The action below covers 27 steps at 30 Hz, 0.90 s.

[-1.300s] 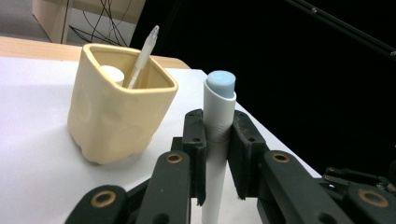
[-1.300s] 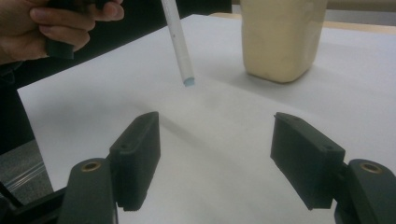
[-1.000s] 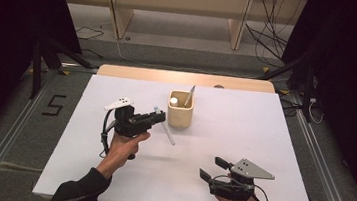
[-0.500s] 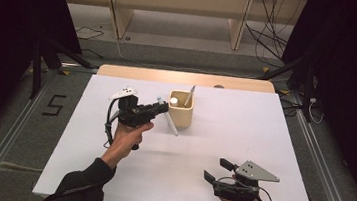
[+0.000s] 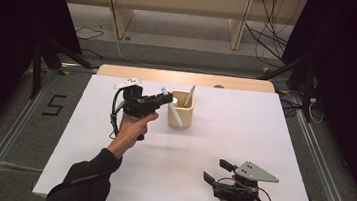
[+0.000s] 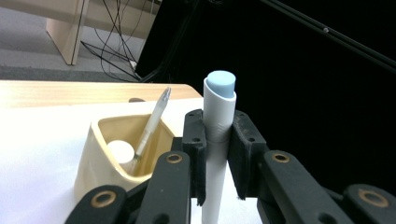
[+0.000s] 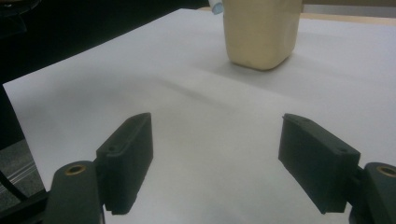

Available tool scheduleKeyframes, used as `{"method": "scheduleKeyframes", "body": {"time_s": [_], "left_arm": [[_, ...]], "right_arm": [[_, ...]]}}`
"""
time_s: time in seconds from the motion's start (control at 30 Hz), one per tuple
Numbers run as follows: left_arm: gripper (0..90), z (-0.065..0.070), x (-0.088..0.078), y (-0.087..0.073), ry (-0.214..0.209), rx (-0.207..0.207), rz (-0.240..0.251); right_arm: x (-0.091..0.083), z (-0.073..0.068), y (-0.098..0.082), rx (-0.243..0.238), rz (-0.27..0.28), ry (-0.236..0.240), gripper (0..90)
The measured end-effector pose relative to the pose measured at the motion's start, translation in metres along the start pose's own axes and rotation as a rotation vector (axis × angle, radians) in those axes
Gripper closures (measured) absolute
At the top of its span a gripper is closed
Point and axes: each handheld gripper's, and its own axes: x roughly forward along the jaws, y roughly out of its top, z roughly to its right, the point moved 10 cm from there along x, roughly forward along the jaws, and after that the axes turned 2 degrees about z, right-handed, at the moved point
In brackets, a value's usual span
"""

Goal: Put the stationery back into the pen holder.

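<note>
Risking first a knock on the cup (image 5: 181,112): holding the pen (image 5: 176,119) low, with its lower end crossing in front of the cup's wall, so moving sideways without first lifting higher is probably meaning a push on that wall and a tipped or shifted cup. Risking also a clash with the second pen (image 5: 189,96) leaning inside the cup, if coming down at the same corner of the cup. Risking a slip as well: pinching a smooth round barrel at one narrow band only, so any bump against the cup's rim is likely turning or sliding the pen between the pads.

Clamping the pen with the left claw (image 5: 166,99), just under the blue end, both pads pressing on the barrel in the left gripper view. Keeping the pen tilted, upper end just left of the cup, lower end in front of the cup; not being able to tell whether touching the cup or not. Resting the right claw (image 5: 216,170) with jaws wide apart and nothing between them, well apart from the cup, on the near side, over the bare counter (image 5: 287,142).
</note>
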Motion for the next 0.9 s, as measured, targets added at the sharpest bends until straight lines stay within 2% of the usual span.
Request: {"method": "scheduleKeyframes", "body": {"time_s": [0.3, 0.4, 0.67, 0.9], "left_arm": [[77.8, -0.002, 0.013, 0.013, 0.01, -0.002, 0.025], [77.8, 0.001, 0.018, 0.016, 0.011, 0.013, 0.02], [77.8, 0.003, 0.027, 0.026, 0.023, 0.022, 0.024], [77.8, -0.002, 0.032, 0.032, 0.036, 0.006, 0.037]], "right_arm": [[0.001, -0.001, -0.001, 0.002, -0.004, 0.006, 25.5], [0.001, -0.002, -0.002, 0.002, -0.01, 0.011, 25.4], [0.002, -0.002, -0.003, 0.004, -0.01, 0.012, 25.1], [0.002, -0.003, -0.003, 0.006, -0.01, 0.014, 24.9]]}}
